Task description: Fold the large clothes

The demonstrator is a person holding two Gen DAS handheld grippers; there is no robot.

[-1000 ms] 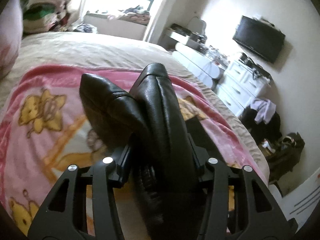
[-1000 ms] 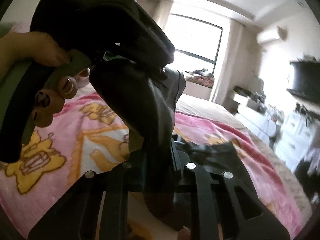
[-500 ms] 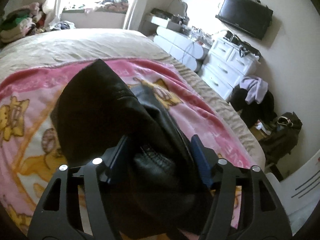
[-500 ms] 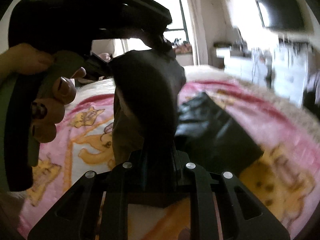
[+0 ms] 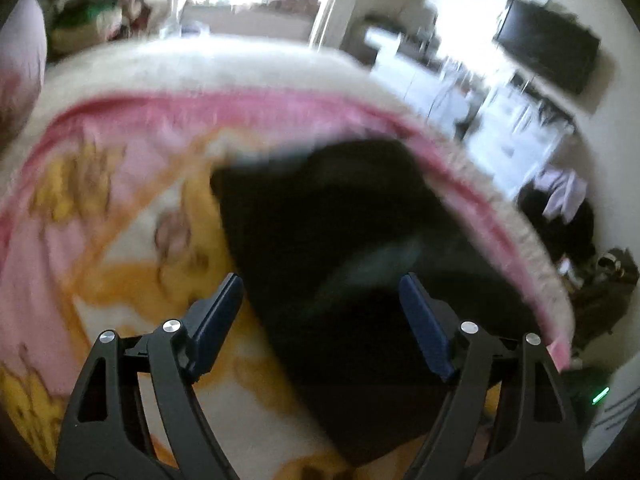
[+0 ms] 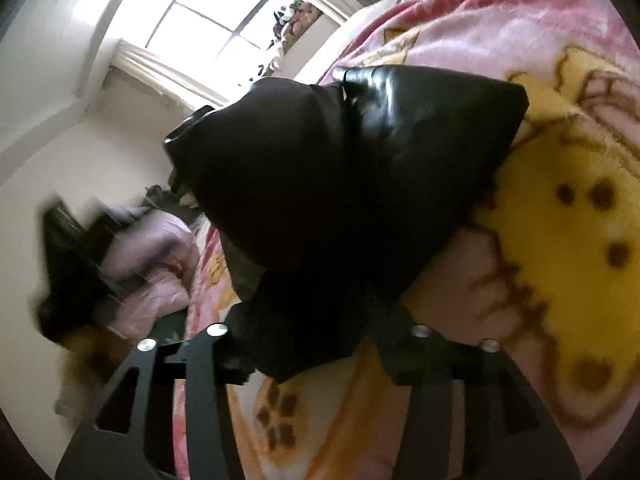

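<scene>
left claw [image 5: 320, 300] spread wide, jaws just been opening, blue pads clear of black leather garment [image 5: 352, 264] lying between them. right claw [image 6: 316, 344] also just been opening, jaws apart, garment bunched thick between them, can't tell if pads press on it. leather smooth, glossy, puffy folds, heaped on fuzzy pink-and-yellow cartoon blanket [image 5: 100, 208] on bed. farther off: white dresser [image 5: 504, 120], wall TV [image 5: 548, 56], bright window [image 6: 216, 20].
</scene>
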